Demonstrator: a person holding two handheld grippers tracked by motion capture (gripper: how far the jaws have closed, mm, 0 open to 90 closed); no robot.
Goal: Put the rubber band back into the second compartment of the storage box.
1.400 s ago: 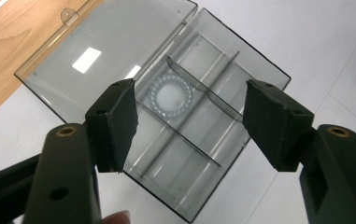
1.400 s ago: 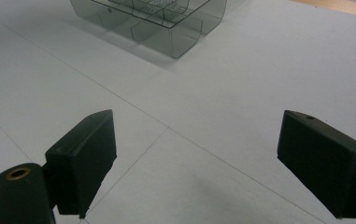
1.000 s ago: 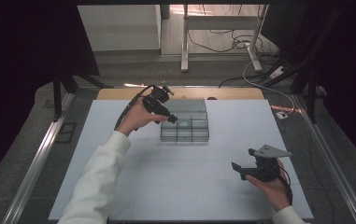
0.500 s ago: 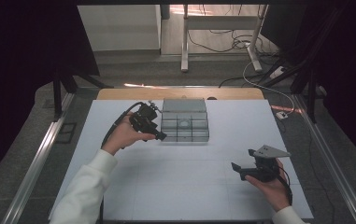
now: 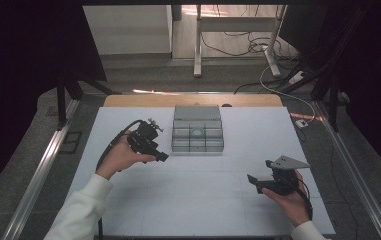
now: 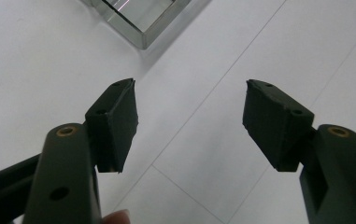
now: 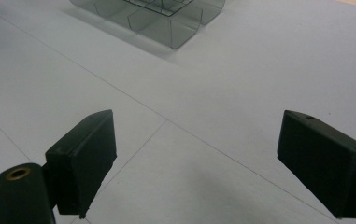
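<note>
I have the left gripper (image 5: 161, 156) low over the white table (image 5: 218, 200), just off the near-left corner of the clear compartment box (image 5: 197, 136), which sits toward the far middle of the table, just in front of the wooden strip (image 5: 128, 100) behind. In the left gripper view the jaws stand wide apart with nothing between them, and a corner of the box (image 6: 140, 18) pokes in at the top edge. The right gripper (image 5: 254, 182) rests near the front right of the table, well apart from the box; its own view shows both jaws spread wide and empty, the box (image 7: 157, 18) ahead across bare surface. I judge this as a gap between steps at the box: neither hand carries anything, and the left is the one placed to act. My next move would call for turning it toward the box and lining the jaws up with a wall or a compartment. I cannot tell what the compartments hold; one middle cell shows a faint round shape (image 5: 197, 132) that I cannot identify. Both gripper views cut the box off.
</note>
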